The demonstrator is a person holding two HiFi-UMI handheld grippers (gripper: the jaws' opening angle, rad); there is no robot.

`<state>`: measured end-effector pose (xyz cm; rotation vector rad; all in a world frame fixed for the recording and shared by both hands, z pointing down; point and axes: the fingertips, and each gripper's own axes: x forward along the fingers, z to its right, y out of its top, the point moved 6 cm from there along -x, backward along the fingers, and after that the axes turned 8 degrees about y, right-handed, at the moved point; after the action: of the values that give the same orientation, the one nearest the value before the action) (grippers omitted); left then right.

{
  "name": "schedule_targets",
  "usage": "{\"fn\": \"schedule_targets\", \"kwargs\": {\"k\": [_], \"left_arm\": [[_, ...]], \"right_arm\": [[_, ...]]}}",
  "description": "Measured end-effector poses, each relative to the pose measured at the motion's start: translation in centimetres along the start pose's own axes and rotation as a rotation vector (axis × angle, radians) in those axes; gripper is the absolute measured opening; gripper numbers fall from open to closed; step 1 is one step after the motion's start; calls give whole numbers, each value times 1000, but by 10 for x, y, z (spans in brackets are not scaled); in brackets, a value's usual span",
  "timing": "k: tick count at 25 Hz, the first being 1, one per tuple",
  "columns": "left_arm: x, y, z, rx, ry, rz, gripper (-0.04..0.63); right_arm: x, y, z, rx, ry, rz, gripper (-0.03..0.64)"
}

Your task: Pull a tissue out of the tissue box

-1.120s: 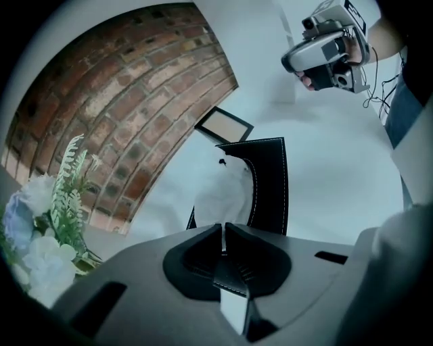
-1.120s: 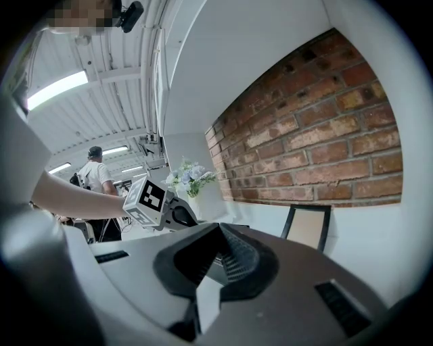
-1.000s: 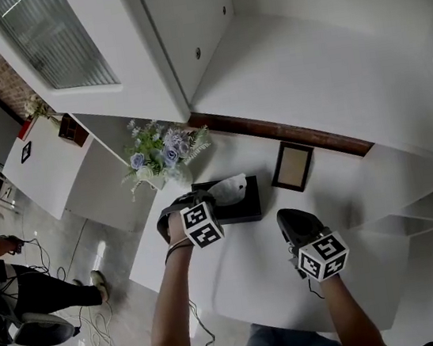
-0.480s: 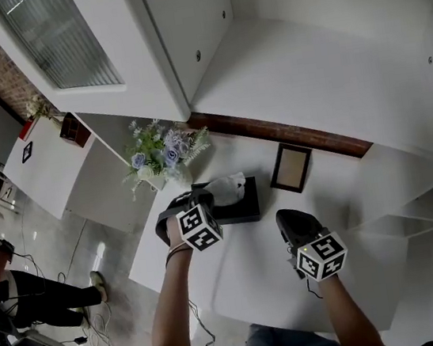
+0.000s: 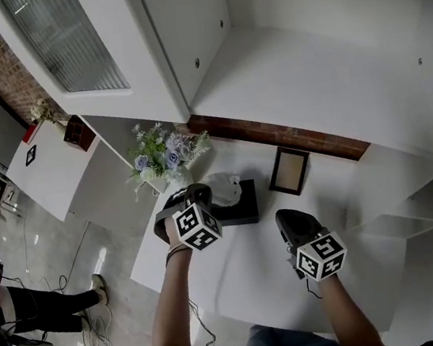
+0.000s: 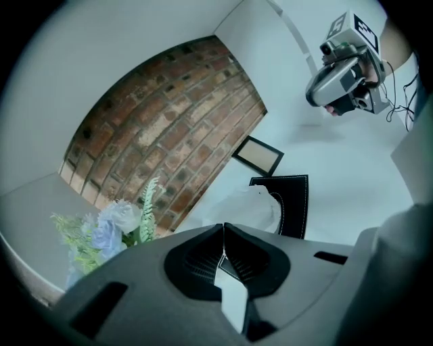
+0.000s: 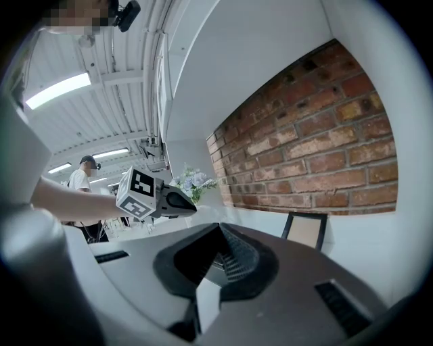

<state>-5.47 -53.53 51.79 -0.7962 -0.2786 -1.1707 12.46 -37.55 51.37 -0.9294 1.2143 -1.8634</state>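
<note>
**Left gripper** [image 6: 224, 227]: jaws clenched on the near edge of the white tissue [image 5: 223, 188], which stands up out of the top slot of the black tissue box [image 5: 243, 206]. The box lies on the white table [image 5: 239, 277]. A bunch of pale flowers [image 5: 162, 156] is just left of the box, and a picture frame [image 5: 290, 171] is just right of it.

**Right gripper** [image 5: 284, 218]: jaws together on nothing, near the box on its frame side, clear of it.

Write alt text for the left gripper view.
The left gripper's jaws are shut on a white tissue sticking up from a black tissue box. Behind: a picture frame by a brick wall, flowers at left, the right gripper upper right.
</note>
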Motion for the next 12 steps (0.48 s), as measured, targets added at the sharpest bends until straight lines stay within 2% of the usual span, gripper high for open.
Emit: {"fn": "schedule_targets", "kwargs": {"k": [8,12], "left_arm": [[-24,13,-12,-32,69,43,14],[-46,20,-20,-105,115,94,14]], "right_arm": [[-11,10,-4,-2,0,30,-2],[-18,16,-7,-7,-2,49,-2]]}}
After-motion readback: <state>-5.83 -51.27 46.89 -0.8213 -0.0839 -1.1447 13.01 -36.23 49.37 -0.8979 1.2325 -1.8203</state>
